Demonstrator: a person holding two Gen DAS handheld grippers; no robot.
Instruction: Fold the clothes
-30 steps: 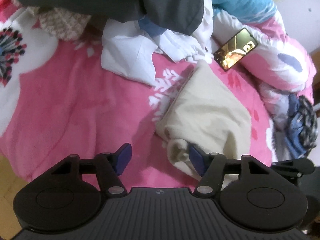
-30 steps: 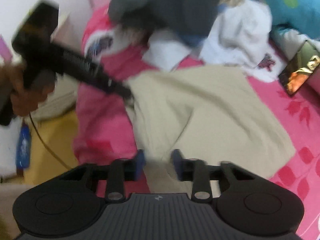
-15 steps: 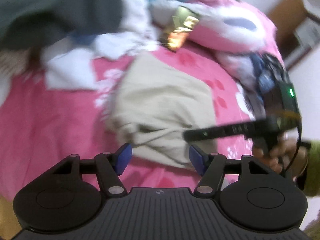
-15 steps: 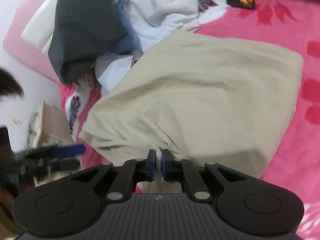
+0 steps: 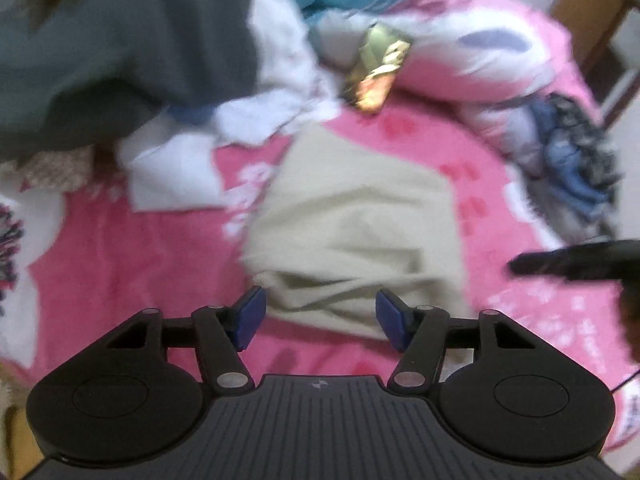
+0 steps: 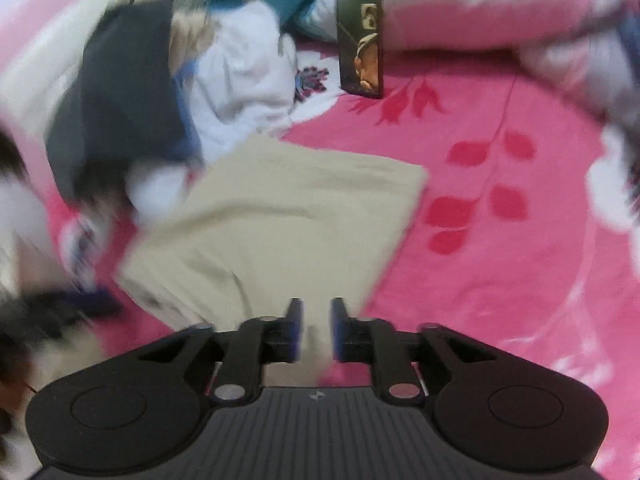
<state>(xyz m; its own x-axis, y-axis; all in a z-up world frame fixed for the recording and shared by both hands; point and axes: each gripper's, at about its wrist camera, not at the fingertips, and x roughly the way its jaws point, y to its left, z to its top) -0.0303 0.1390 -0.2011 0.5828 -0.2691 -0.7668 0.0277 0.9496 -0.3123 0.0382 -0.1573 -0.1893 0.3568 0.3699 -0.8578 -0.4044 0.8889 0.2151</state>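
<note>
My left gripper (image 5: 320,314) stands wide apart, its blue pads (image 5: 249,316) framing the near edge of the beige garment (image 5: 352,236) without pinching it. My right gripper (image 6: 316,330) is parted only narrowly, with a strip of that same beige garment (image 6: 280,216) showing in the gap; through the blur I cannot tell whether the pads touch the cloth. The garment lies folded on the pink bedspread (image 6: 500,240).

The left view shows my right gripper's dark arm at 3 o'clock and a blue-patterned bundle (image 5: 572,168) at 2 o'clock. Only the right view shows the phone (image 6: 360,44) sharply, propped upright at 12 o'clock. Both show the dark garment (image 5: 112,48) and white clothes (image 6: 236,76) around 10 to 11 o'clock.
</note>
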